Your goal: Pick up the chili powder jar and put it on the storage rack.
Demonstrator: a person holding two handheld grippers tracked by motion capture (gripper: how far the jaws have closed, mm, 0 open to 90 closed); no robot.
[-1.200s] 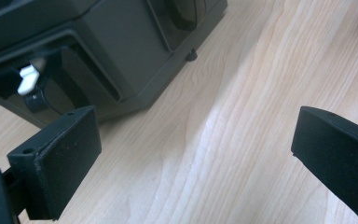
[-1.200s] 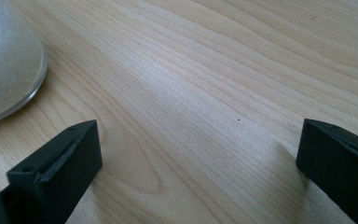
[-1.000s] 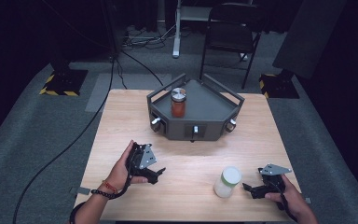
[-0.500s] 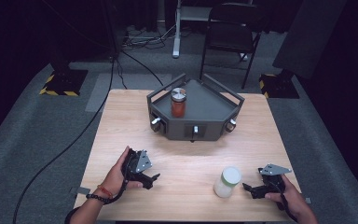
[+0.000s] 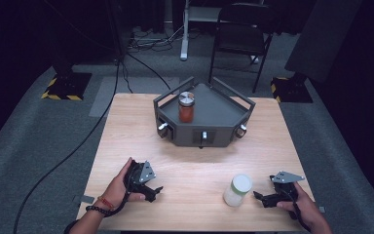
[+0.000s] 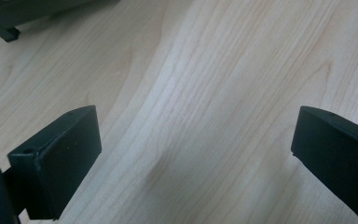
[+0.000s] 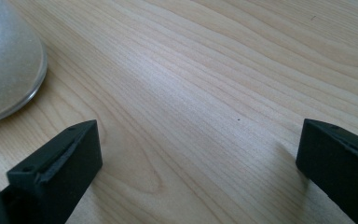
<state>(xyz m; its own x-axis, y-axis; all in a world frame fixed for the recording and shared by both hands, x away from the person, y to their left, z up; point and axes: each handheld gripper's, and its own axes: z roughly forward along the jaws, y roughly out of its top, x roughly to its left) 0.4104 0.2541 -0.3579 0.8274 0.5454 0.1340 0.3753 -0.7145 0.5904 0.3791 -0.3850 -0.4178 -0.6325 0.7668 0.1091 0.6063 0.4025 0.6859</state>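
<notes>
With both sets of jaws spread wide and empty, the right gripper sits just beside the white-lidded jar on the counter, apparently lining up a grasp, while the left gripper waits well apart.

We note two black handheld tools: the left tool and the right tool, each topped by a grey three-cornered plate. Their jaws are blocky, matte black, with small screw holes near the tips. The left wrist wears a red cord and a dark beaded bracelet.
</notes>
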